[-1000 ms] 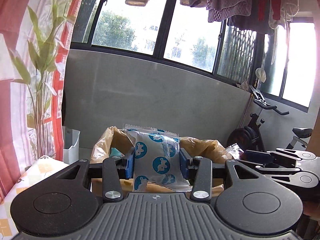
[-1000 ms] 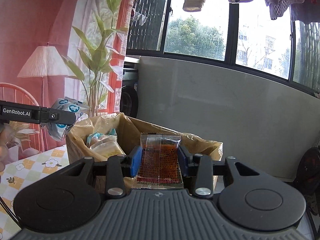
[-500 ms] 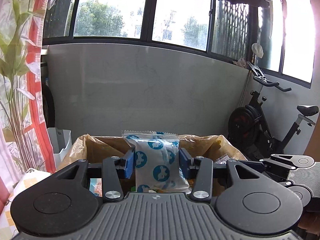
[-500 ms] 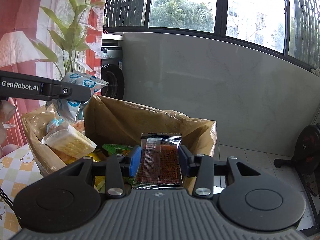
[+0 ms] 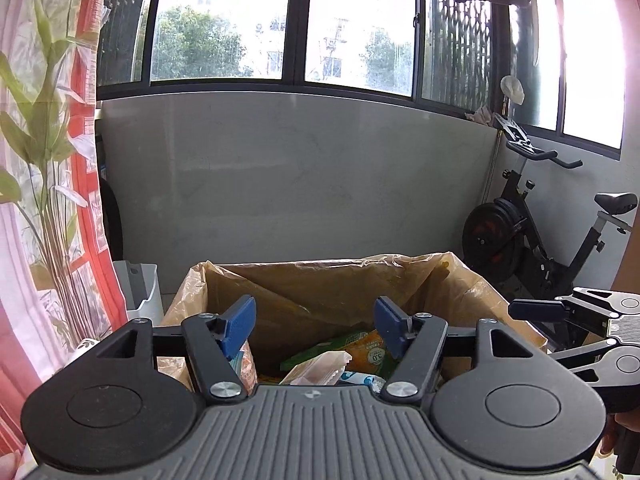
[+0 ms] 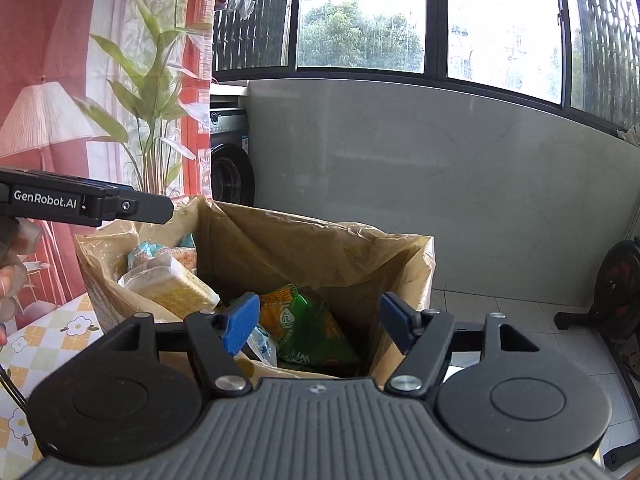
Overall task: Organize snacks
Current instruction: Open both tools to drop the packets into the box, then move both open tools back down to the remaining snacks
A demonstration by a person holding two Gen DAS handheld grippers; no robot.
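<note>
Both tools are spread wide and grip nothing. The left tool and right tool hover over the open bag, whose brown liner stands up around the rim. The snacks lie inside: a green-orange packet, a cracker pack at the left edge. Around it: a checked table, a plant, a washer, an exercise bike to the right.

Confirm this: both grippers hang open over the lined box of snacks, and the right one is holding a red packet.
Not quite. The right gripper holds nothing: the right wrist view shows its jaws apart with only the lined box of snacks beneath. The left gripper is open over it too.
</note>
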